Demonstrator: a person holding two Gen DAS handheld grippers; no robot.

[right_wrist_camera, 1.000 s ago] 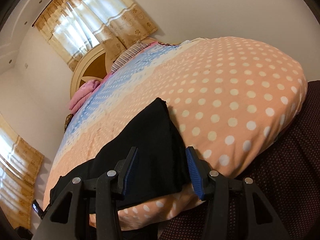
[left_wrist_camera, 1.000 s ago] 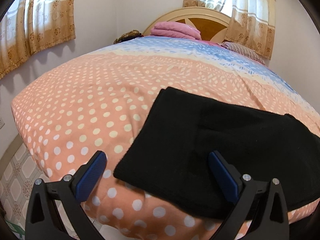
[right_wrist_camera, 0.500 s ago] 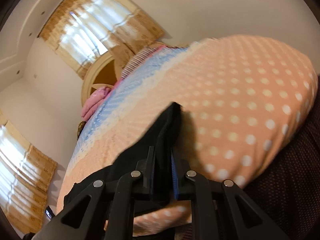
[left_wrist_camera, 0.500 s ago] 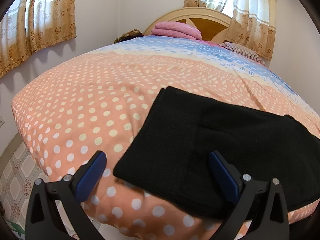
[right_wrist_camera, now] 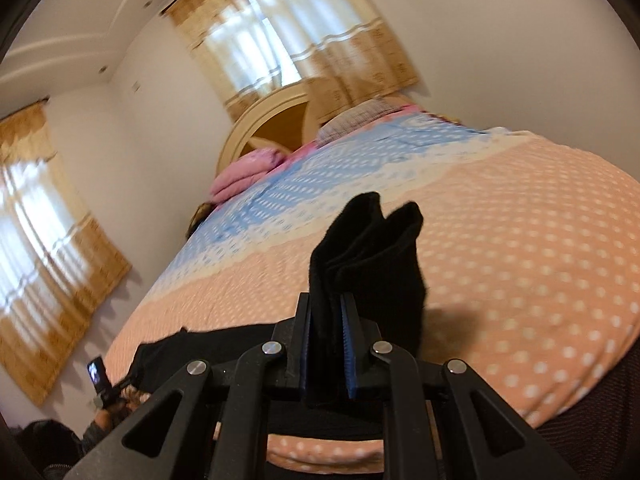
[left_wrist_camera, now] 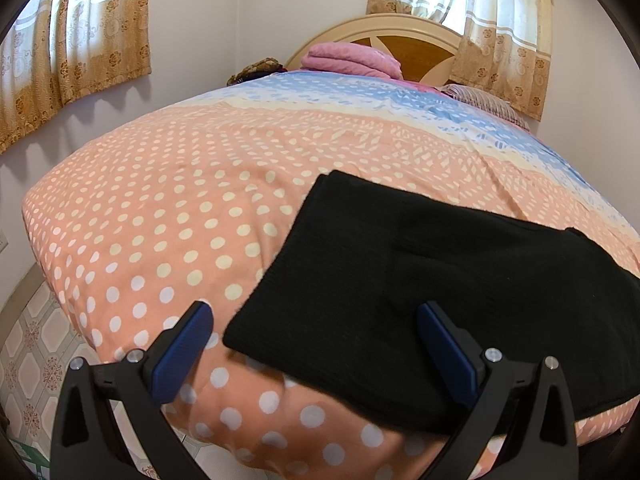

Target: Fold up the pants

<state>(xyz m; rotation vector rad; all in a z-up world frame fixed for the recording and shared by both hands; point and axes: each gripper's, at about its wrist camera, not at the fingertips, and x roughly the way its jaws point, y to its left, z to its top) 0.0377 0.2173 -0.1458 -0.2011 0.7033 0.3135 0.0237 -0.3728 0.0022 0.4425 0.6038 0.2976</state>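
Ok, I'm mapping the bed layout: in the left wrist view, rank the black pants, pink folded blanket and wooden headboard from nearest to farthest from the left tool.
1. Black folded pants, right in front of the left tool.
2. Pink folded blanket, far end.
3. Curved wooden headboard, just behind the blanket.

Our left gripper (left_wrist_camera: 316, 344) is a matte black frame with triangular cut-outs in each arm and round silver screw heads at the joints. Its two fingers (left_wrist_camera: 182, 352) carry blue pads with a fine ribbed texture. Our right gripper (right_wrist_camera: 326, 344) is built the same way: black arms with triangular openings, four silver screws in a row across the linkage, and blue ribbed pads (right_wrist_camera: 349, 344) lining the inner faces of the fingers.
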